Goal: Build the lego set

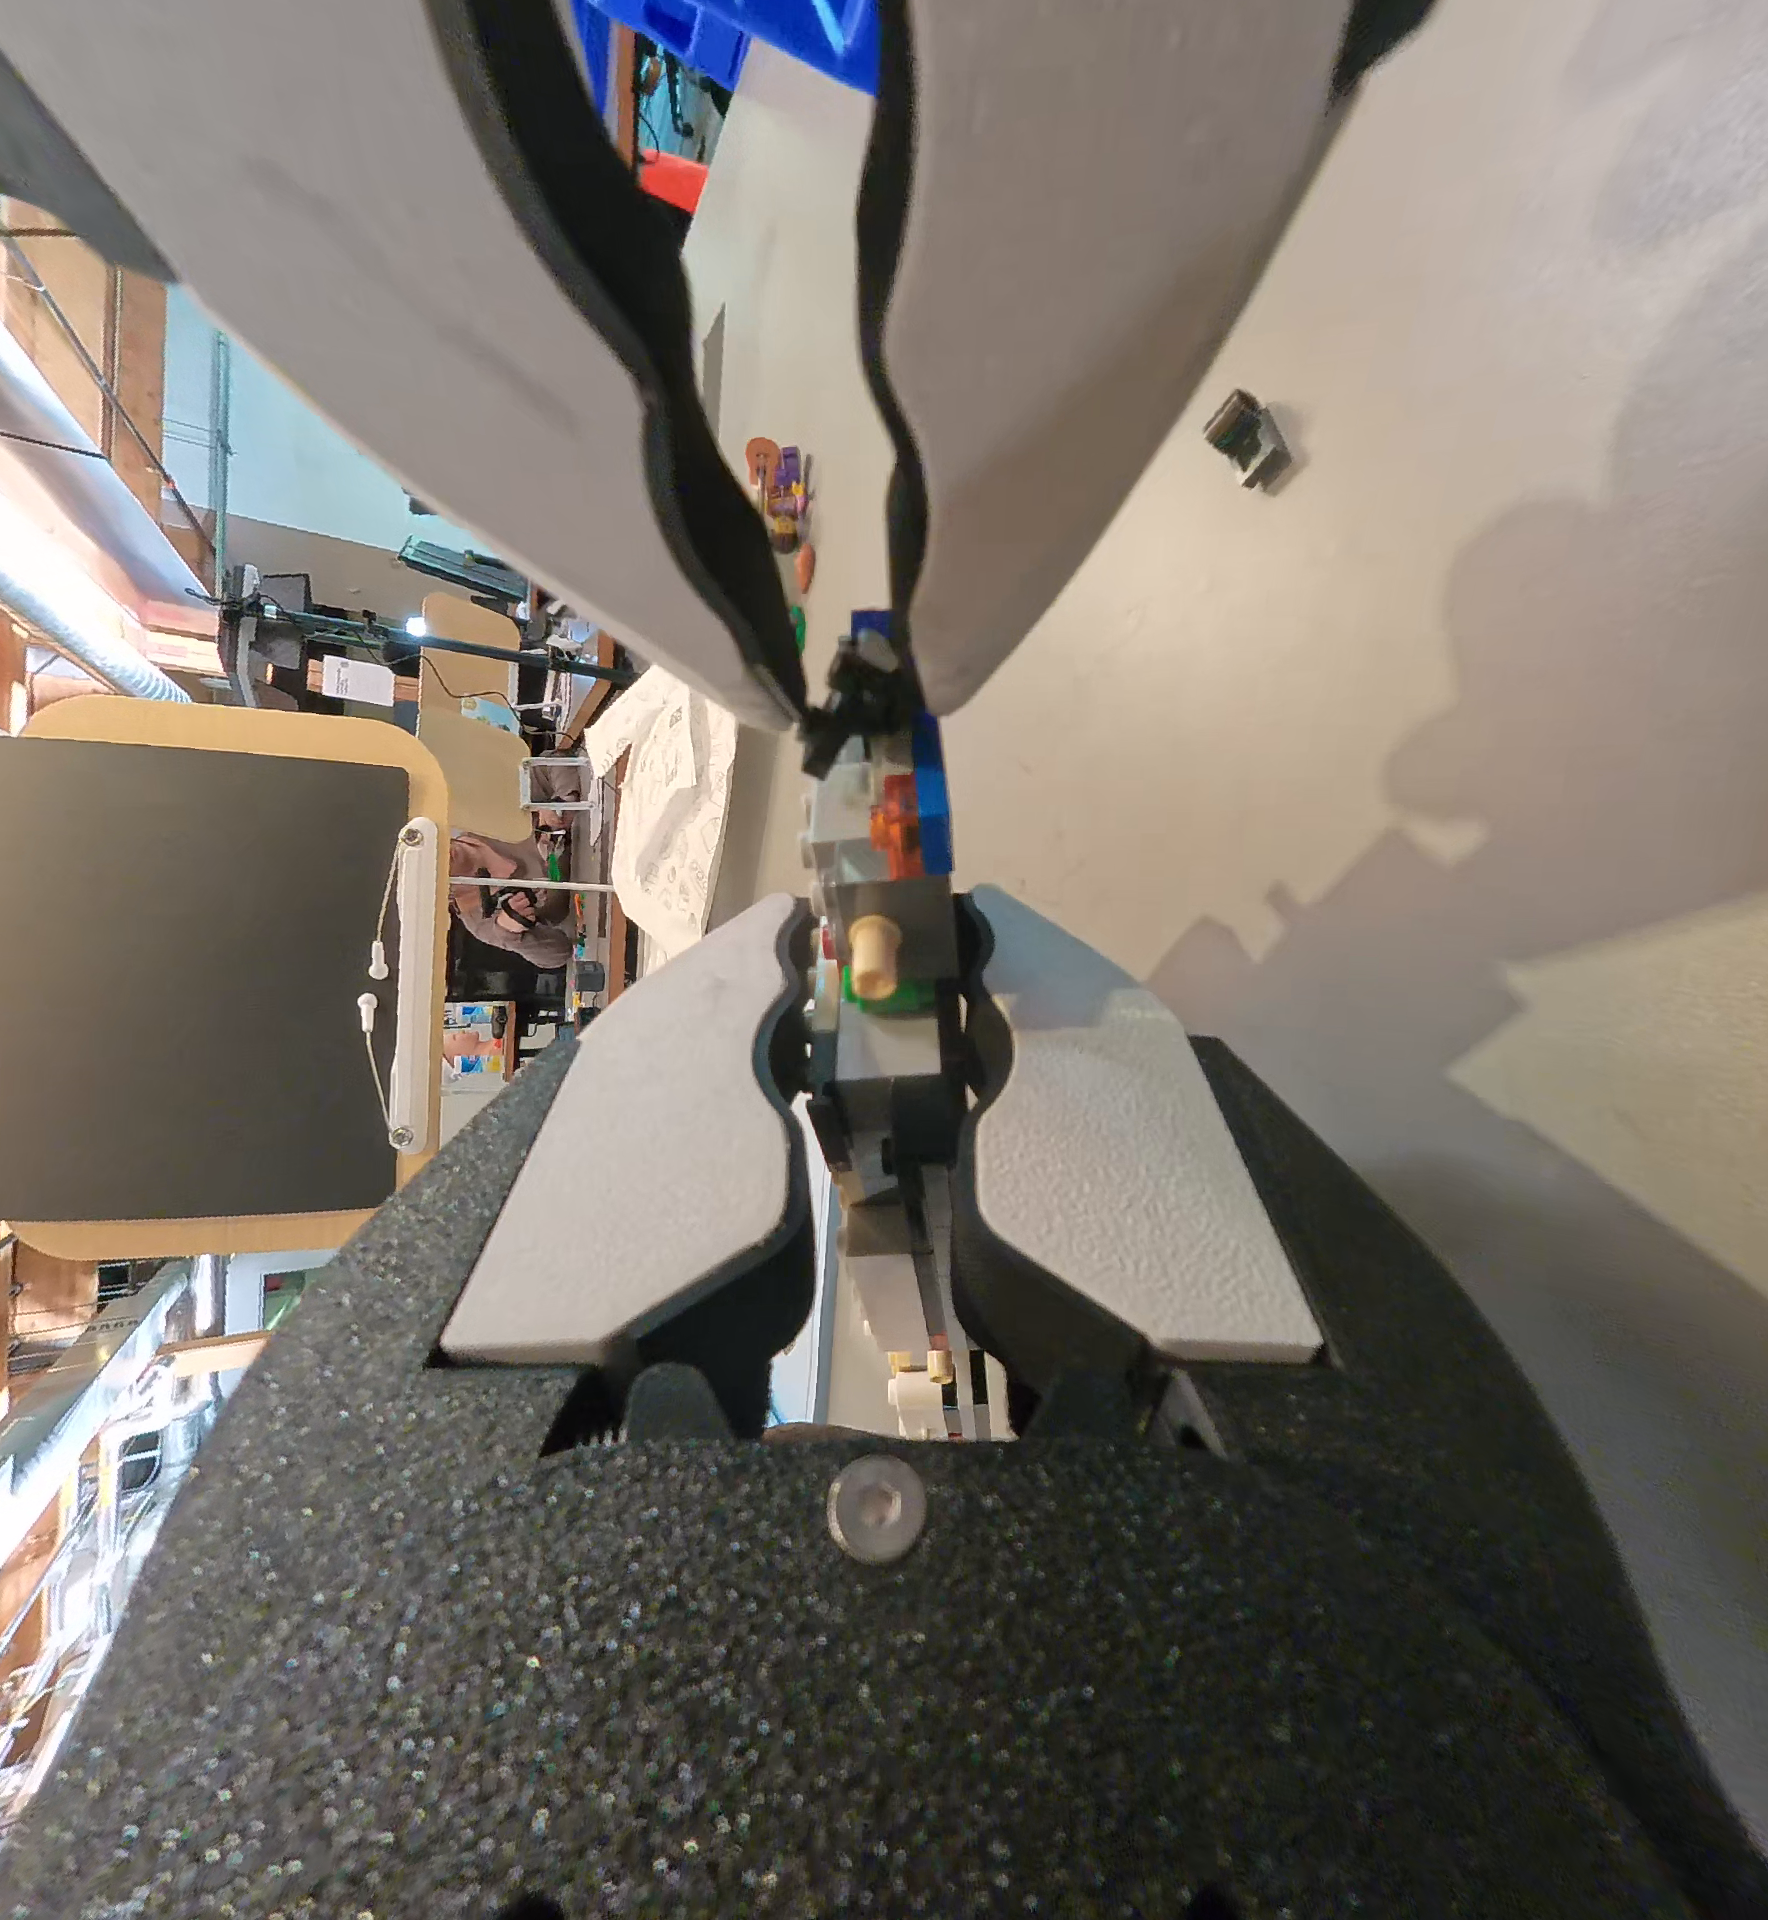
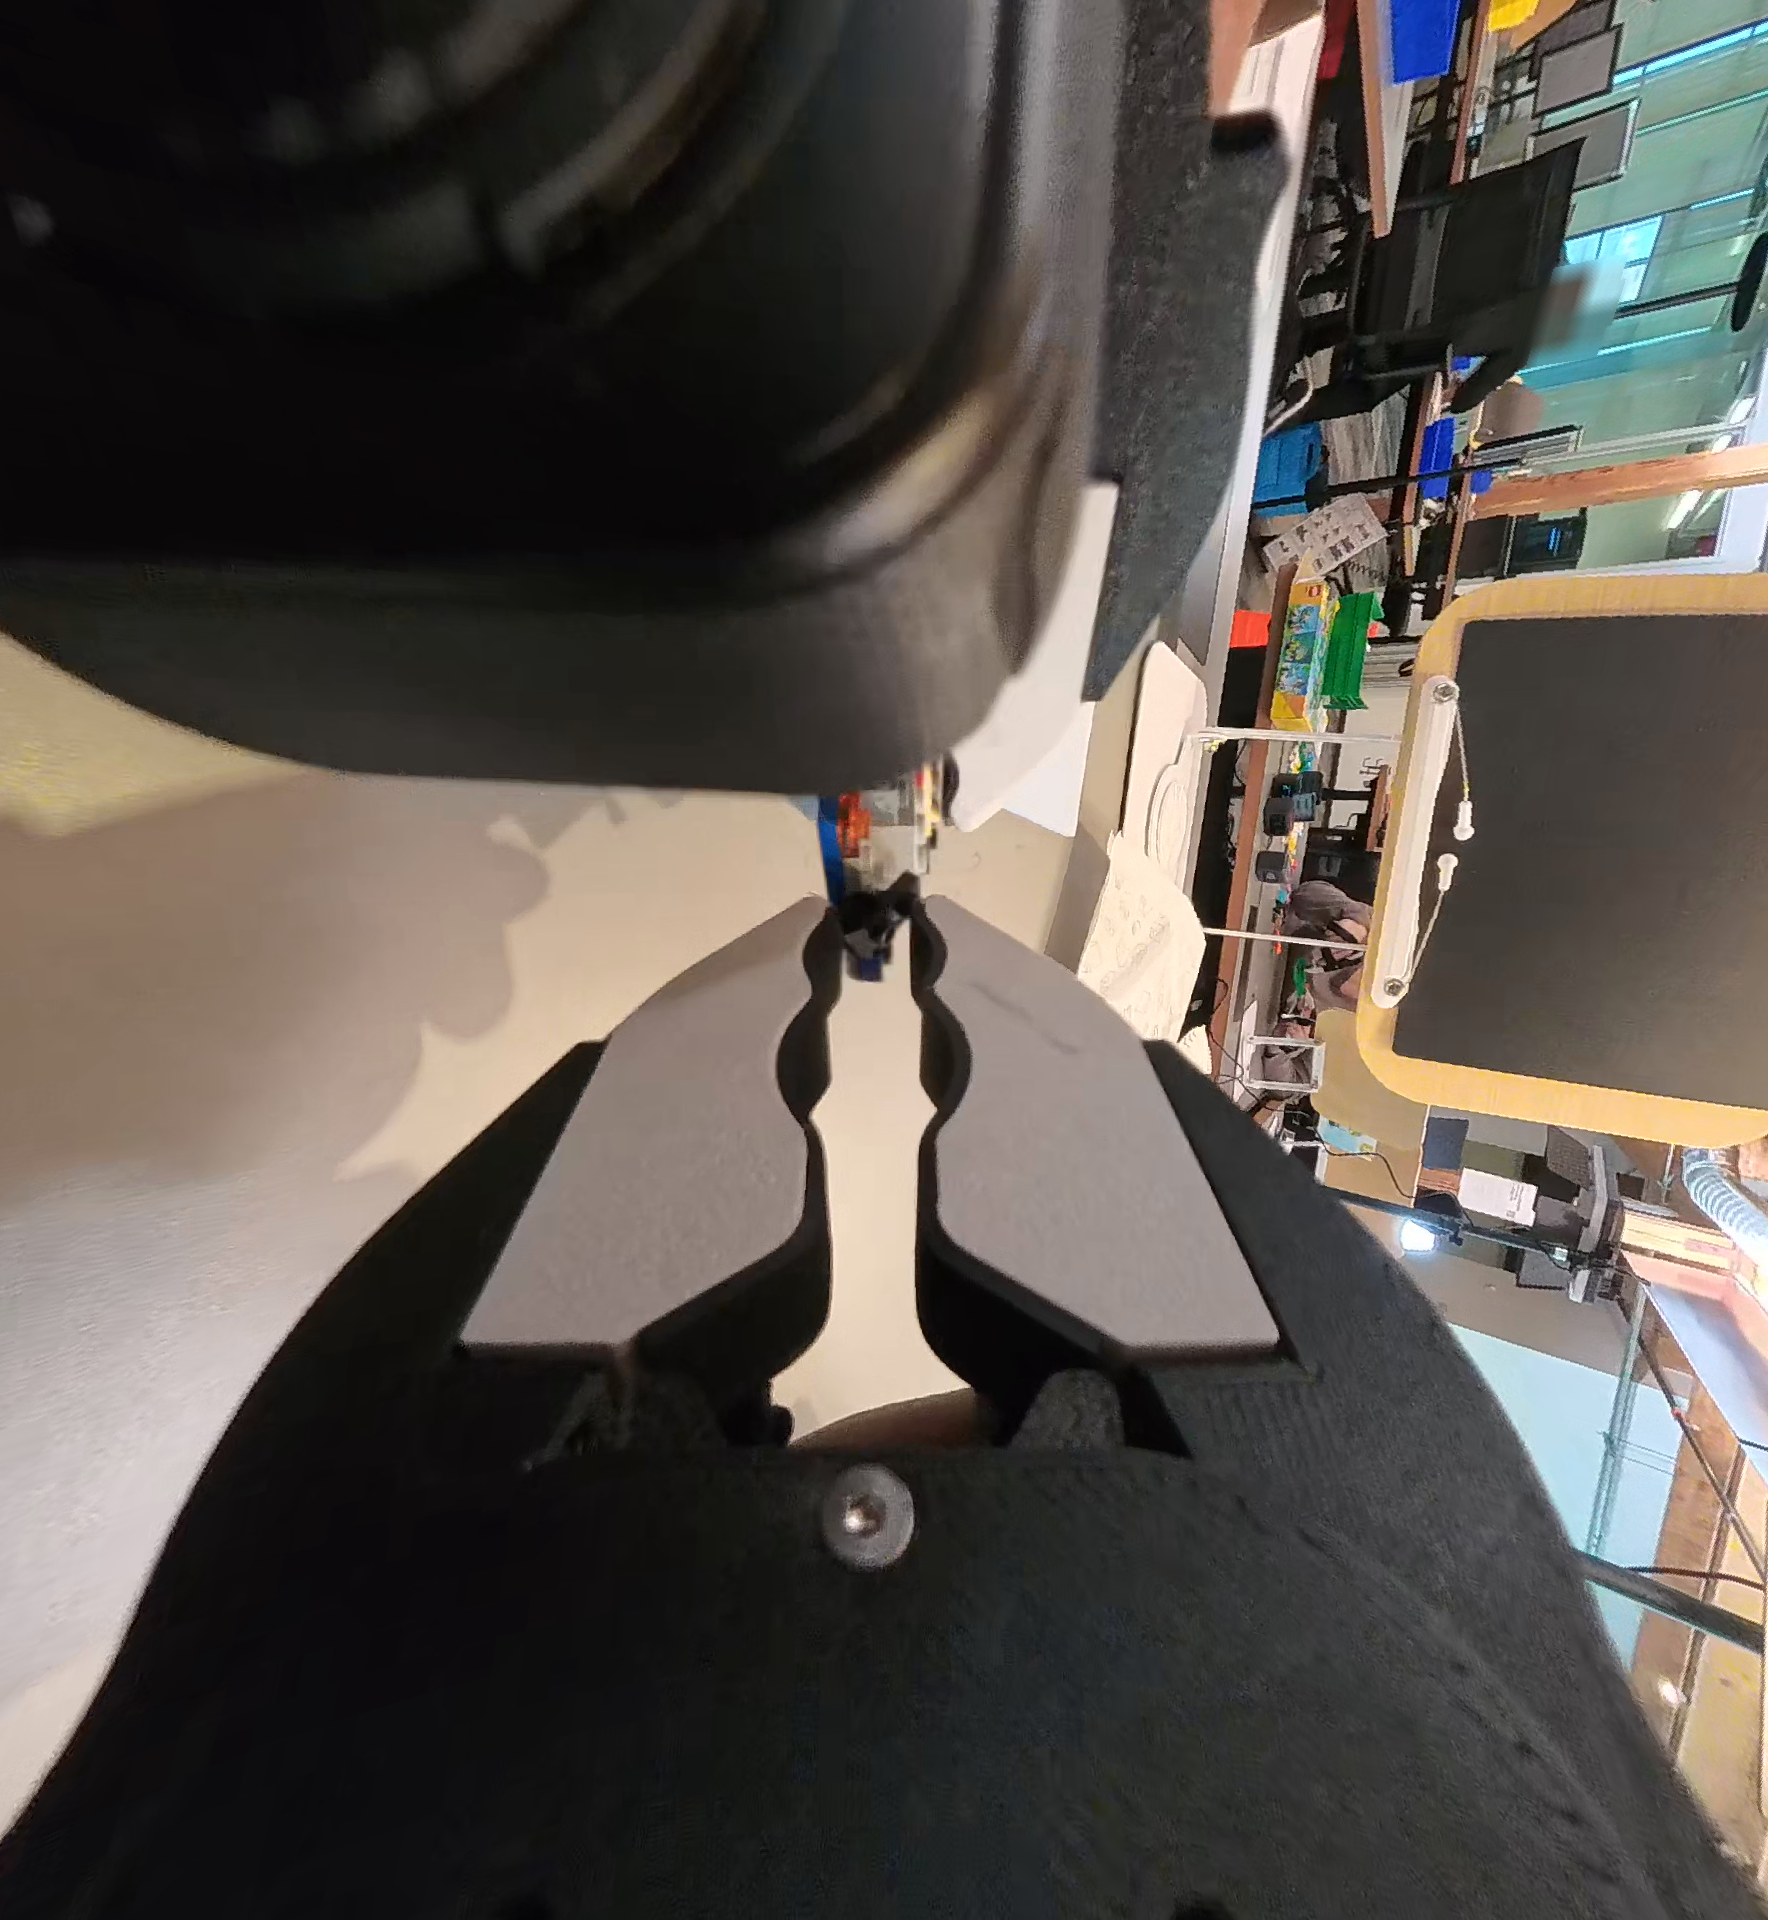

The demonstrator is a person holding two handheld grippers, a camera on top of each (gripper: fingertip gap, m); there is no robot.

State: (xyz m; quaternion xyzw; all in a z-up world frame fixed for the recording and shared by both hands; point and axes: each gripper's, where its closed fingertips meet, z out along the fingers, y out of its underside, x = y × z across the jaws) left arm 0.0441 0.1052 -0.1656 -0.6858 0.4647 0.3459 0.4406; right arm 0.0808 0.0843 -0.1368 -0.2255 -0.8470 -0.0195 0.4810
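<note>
LEFT WRIST: left gripper (image 1: 885, 935) clamped on a grey brick model (image 1: 890, 914), both pads pressed to its sides | at 12 o'clock the right gripper (image 1: 859, 696) pinches a small black piece (image 1: 849, 696) at the model's far end | loose small parts (image 1: 781, 499) on the table (image 1: 1275, 675) beyond || RIGHT WRIST: right gripper (image 2: 872, 925) closed on the black piece, model just past it at 12 o'clock

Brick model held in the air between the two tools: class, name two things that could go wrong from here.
1. The right tool pinches only a small black piece at the end of the brick model; it may snap off.
2. The left tool clamps the grey body above the table; a twist could split the model and scatter bricks.
</note>
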